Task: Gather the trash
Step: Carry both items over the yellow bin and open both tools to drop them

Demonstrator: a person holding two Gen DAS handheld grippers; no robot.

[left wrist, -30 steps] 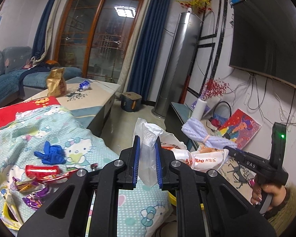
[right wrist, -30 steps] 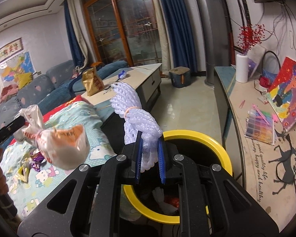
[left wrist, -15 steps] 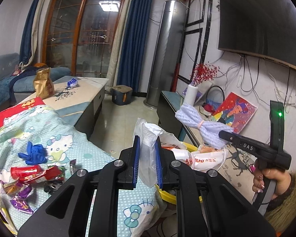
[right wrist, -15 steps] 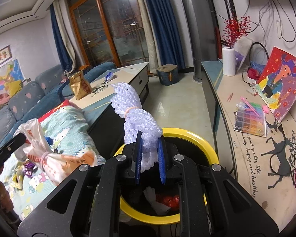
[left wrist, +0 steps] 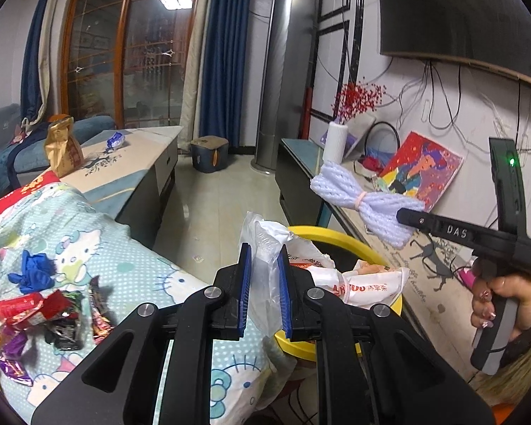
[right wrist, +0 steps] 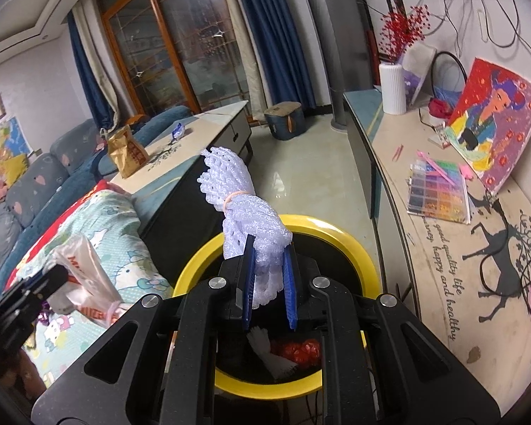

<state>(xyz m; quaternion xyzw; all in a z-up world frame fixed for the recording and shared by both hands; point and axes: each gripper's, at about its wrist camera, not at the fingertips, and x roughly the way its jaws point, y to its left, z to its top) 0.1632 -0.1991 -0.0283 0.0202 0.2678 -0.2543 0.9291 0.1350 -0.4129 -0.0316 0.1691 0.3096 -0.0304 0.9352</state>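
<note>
left wrist view:
left gripper [left wrist: 263, 283]: clamped on a clear plastic bag [left wrist: 265, 248]; bag's printed white end hangs over the yellow-rimmed bin [left wrist: 322, 235]
right gripper [left wrist: 407, 216]: off to the right, pinching a white foam net [left wrist: 364, 205] above the bin's far side
loose trash: candy wrappers [left wrist: 39, 313] and a blue glove [left wrist: 32, 271] on the cartoon-print cloth [left wrist: 124, 269], left of the bin

right wrist view:
right gripper [right wrist: 268, 283]: fingers narrow, pinching the foam net [right wrist: 244, 212]; net stands up over the bin [right wrist: 336, 226]
bin contents: white and red scraps at the bottom
left gripper [right wrist: 49, 279]: lower left, holding the bag [right wrist: 88, 276] beside the bin rim
</note>
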